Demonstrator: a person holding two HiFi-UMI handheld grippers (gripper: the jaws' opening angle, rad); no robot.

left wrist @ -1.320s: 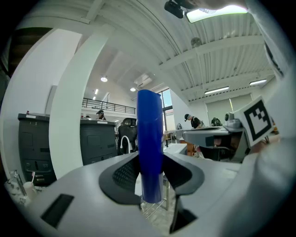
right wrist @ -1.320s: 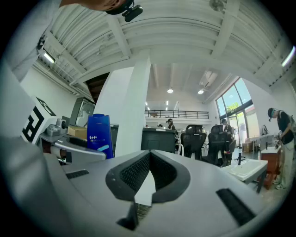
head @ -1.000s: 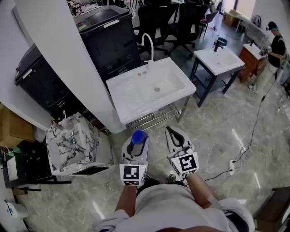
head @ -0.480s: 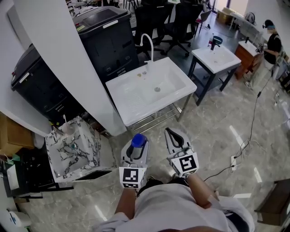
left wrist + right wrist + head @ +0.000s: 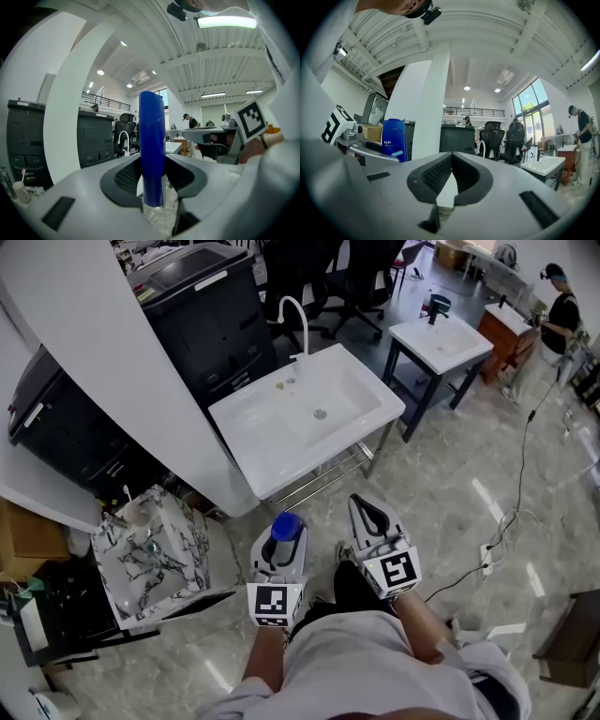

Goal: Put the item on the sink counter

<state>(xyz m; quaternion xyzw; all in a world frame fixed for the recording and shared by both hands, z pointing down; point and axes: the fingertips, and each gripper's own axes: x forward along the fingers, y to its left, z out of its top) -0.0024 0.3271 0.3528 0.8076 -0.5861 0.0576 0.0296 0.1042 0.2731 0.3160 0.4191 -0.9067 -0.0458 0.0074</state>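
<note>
Solid blue bottle (image 5: pixel 286 527), white print and a pale-blue swoosh on its label in the right gripper view; left gripper (image 5: pixel 280 545) and right gripper (image 5: pixel 367 514) light grey with black ribbed pads and black-and-white square markers. Sink counter (image 5: pixel 272 442) beyond them plain white, cabinets (image 5: pixel 206 315) at far left black, pillar (image 5: pixel 122 362) white. Box (image 5: pixel 150 554) at left white with black marble veining, floor (image 5: pixel 450 512) beige-grey marbled tile, near shirt (image 5: pixel 356 662) pale grey.
</note>
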